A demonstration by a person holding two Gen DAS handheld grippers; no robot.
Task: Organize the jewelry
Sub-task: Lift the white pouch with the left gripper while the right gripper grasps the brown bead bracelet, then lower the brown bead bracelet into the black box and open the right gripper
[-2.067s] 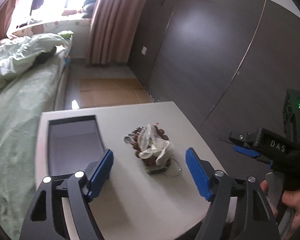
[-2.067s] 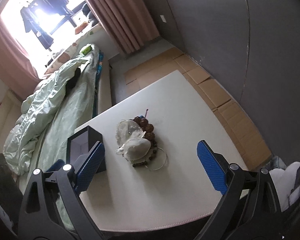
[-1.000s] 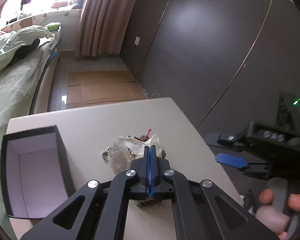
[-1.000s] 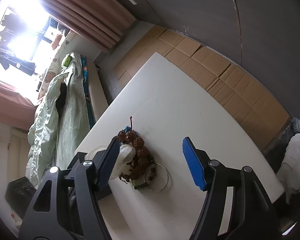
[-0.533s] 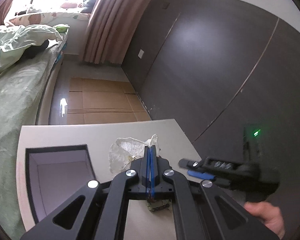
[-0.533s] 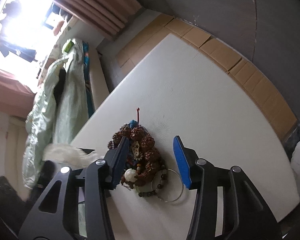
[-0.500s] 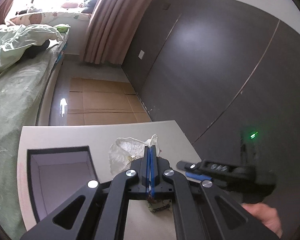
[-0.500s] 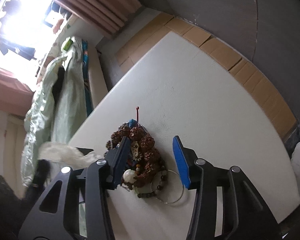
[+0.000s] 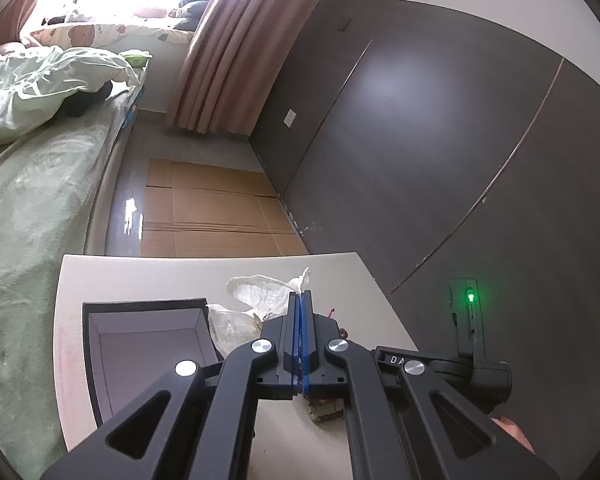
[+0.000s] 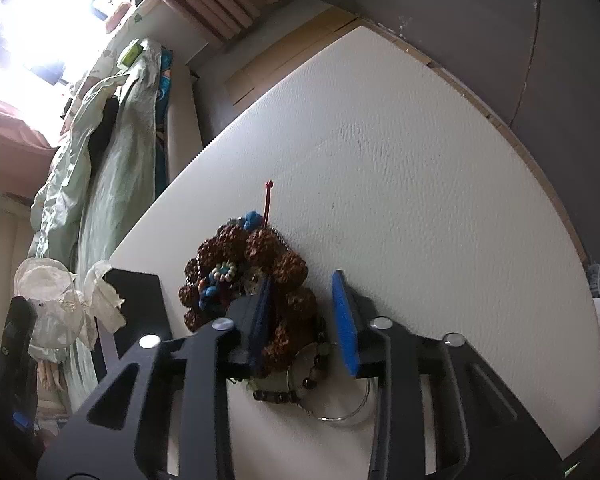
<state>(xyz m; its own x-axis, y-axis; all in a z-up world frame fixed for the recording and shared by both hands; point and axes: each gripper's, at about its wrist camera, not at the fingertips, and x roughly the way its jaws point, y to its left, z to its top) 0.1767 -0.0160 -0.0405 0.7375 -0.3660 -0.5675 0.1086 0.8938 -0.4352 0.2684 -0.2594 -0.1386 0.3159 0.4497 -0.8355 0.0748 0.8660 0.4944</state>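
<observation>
My left gripper (image 9: 300, 300) is shut on a white translucent plastic bag (image 9: 256, 292) with small jewelry inside, lifted beside the open black box (image 9: 148, 344). The bag also shows in the right wrist view (image 10: 56, 312), hanging at the left. My right gripper (image 10: 306, 312) is half open and straddles one side of a brown bead bracelet (image 10: 256, 264) in the jewelry pile on the white table (image 10: 420, 200). A thin metal bangle (image 10: 340, 404) and dark beads lie under it. The jaws do not visibly touch the beads.
The bed with a green cover (image 9: 24, 200) runs along the table's left side. Dark wardrobe doors (image 9: 420, 140) stand at the right. Cardboard sheets (image 9: 208, 212) lie on the floor beyond the table.
My left gripper closed on the plastic bag and lifted it off the pile toward the box. My right gripper came down over the bead pile and narrowed its opening.
</observation>
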